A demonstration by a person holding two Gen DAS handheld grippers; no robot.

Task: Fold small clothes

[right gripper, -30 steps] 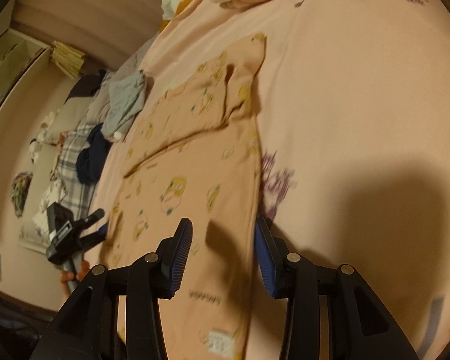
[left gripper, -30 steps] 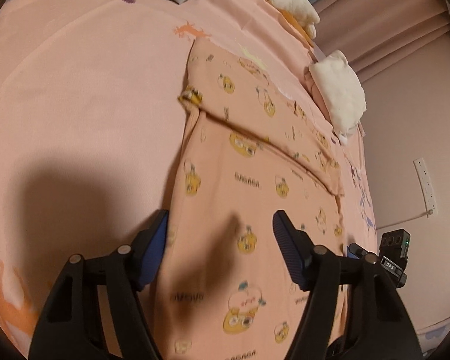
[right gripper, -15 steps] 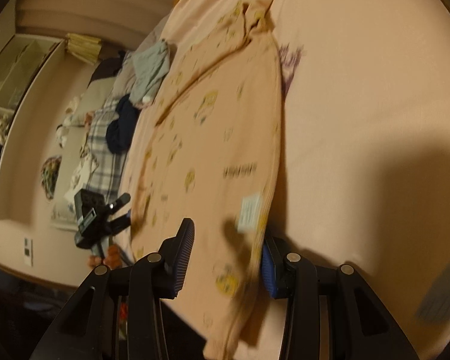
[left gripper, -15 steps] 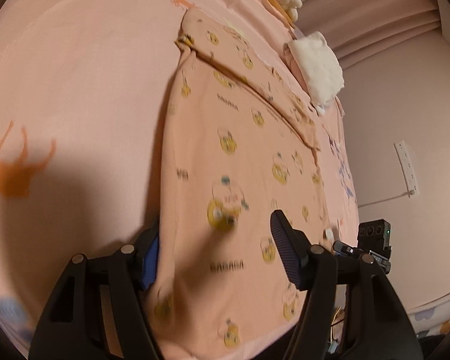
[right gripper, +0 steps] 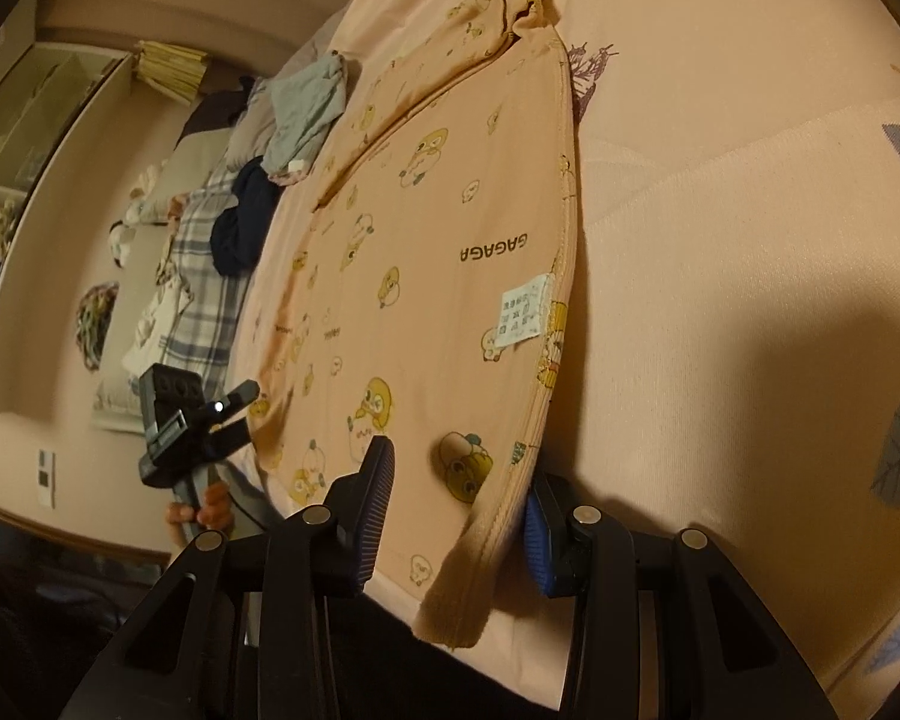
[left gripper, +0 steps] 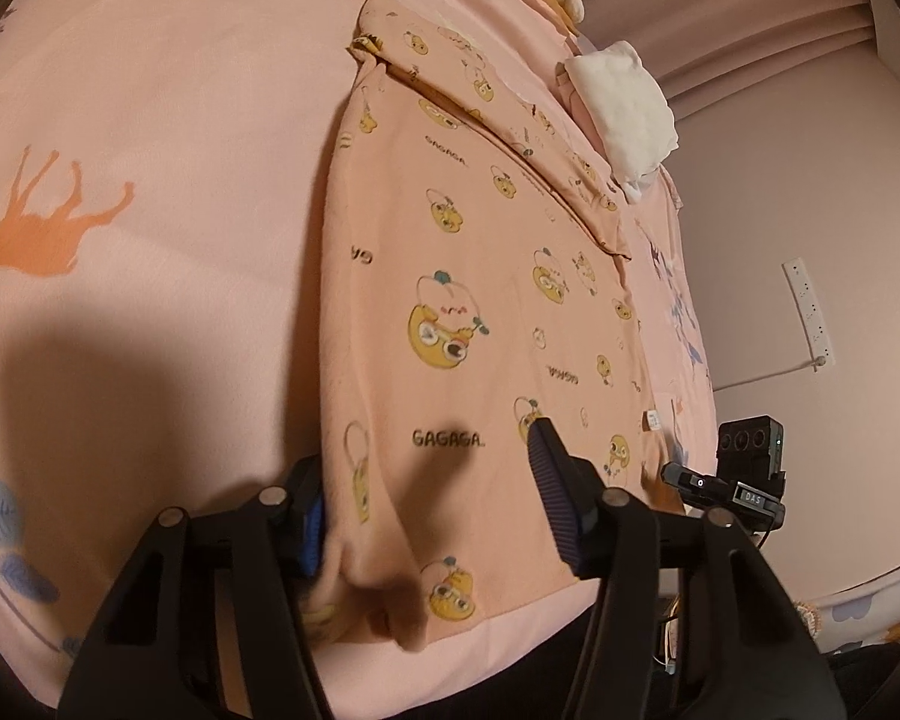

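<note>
A peach child's garment (left gripper: 474,276) with yellow cartoon prints and "GAGAGA" lettering lies flat on the pink bed sheet (left gripper: 150,120); its sleeves are folded across the far end. Its near hem hangs slightly over the bed's front edge. My left gripper (left gripper: 426,504) is open, straddling the hem's left corner, with the cloth between the fingers. My right gripper (right gripper: 459,510) is open, straddling the hem's right corner (right gripper: 468,570). The garment also shows in the right wrist view (right gripper: 426,240), with a white care label (right gripper: 522,312).
White folded cloths (left gripper: 624,102) lie at the bed's far right. A pile of grey, navy and plaid clothes (right gripper: 270,138) lies on the bed's left side. The other gripper shows in each view (left gripper: 744,480) (right gripper: 186,420). A wall socket strip (left gripper: 810,312) is at the right.
Both grippers have pulled back along the garment toward its near hem and lowered, so the hem corners now sit between the open fingers. The garment looks drawn slightly toward the bed's edge.
</note>
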